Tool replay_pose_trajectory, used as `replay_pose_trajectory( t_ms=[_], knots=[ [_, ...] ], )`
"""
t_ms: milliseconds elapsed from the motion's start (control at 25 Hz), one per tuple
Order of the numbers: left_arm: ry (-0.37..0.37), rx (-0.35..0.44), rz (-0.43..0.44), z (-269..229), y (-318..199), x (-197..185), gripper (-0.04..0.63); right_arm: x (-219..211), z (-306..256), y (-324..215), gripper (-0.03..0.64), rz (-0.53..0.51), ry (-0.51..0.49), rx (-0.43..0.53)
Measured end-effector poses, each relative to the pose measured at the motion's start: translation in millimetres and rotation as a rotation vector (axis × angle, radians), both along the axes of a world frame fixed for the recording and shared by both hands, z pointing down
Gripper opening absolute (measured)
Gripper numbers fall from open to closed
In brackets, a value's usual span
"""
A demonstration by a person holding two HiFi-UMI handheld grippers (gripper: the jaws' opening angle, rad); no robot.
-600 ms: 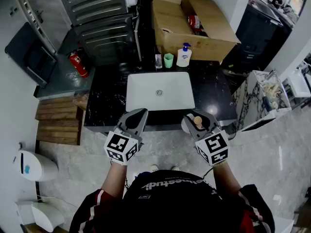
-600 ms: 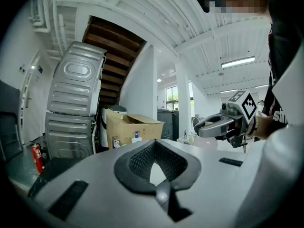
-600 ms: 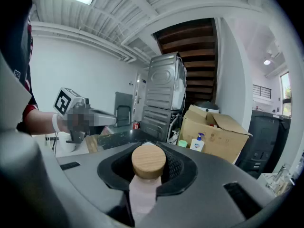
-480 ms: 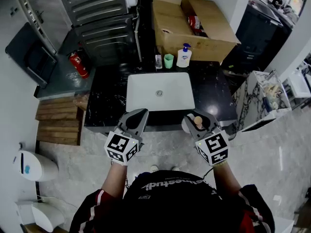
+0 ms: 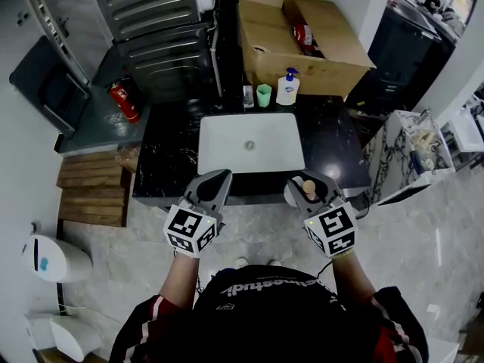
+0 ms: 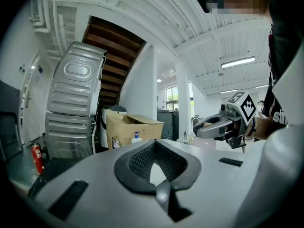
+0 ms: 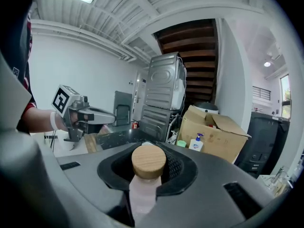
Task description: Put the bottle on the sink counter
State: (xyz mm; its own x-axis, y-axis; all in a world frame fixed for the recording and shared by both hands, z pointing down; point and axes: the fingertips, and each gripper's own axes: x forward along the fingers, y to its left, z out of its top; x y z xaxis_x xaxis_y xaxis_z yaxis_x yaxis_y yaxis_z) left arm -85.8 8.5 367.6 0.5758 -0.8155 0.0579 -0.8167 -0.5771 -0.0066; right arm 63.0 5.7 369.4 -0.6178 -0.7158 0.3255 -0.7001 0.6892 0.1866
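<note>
A pale pink bottle (image 5: pixel 308 190) with a round wooden cap (image 7: pixel 148 161) stands upright between the jaws of my right gripper (image 5: pixel 308 185), which is shut on its neck just under the cap. It hangs in front of the black marble sink counter (image 5: pixel 170 150), near the counter's front right edge. My left gripper (image 5: pixel 215 178) is level with it on the left, shut with nothing in it, its tips at the counter's front edge. In the right gripper view the counter (image 7: pixel 114 137) lies just beyond the cap. The white basin (image 5: pixel 249 144) sits in the counter's middle.
At the counter's back stand a soap pump bottle (image 5: pixel 286 88), a green cup (image 5: pixel 262 94) and a small glass. Behind them is an open cardboard box (image 5: pixel 302 44). Stacked grey machines (image 5: pixel 151 21) and a fire extinguisher (image 5: pixel 121 100) are at the left, a wooden pallet (image 5: pixel 91 187) on the floor.
</note>
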Motion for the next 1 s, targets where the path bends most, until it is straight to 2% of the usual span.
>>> replay_pose_trajectory(
  t_ms=[560, 1000],
  knots=[
    [0.008, -0.007, 0.009, 5, 4, -10, 0.015, -2, -2, -2, 0.123, 0.031, -0.025, -0.002],
    [0.005, 0.007, 0.04, 4, 4, -36, 0.015, -27, -5, 3, 0.123, 0.069, -0.024, 0.013]
  ],
)
